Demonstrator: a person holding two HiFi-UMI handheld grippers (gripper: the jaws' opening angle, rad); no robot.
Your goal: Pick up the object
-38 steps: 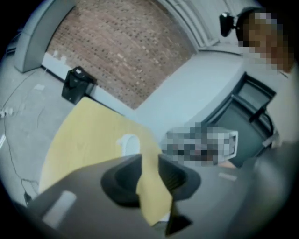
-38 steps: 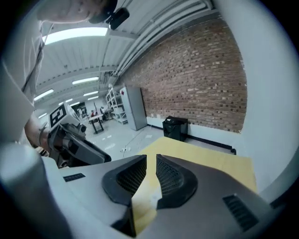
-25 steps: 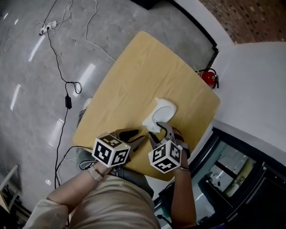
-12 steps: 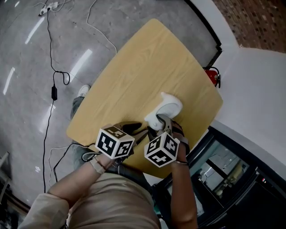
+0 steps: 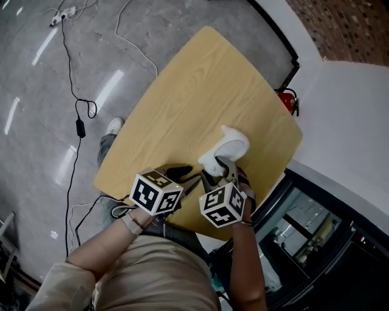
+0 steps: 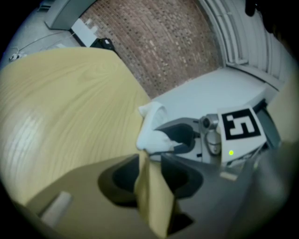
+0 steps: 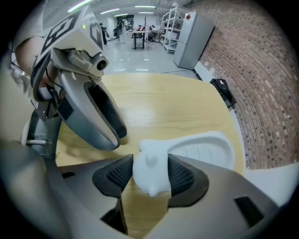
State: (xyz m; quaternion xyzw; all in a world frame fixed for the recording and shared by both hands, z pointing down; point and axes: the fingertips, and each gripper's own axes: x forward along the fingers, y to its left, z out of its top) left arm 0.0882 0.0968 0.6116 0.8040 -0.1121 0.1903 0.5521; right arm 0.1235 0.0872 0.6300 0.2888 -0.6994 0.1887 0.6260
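Right claw wider than before, jaws opening around white object.

- Light wood-grain table with rounded corners, standing on a glossy grey floor.
- Black cable runs over the floor to a black adapter. White power strip sits top left.
- Red fire extinguisher just past the table's far right corner, against a white wall.
- Pale shoe at the table's left edge.
- Brick surface top right.
- Right gripper view: tall grey cabinet by the brick, with shelving beside it.
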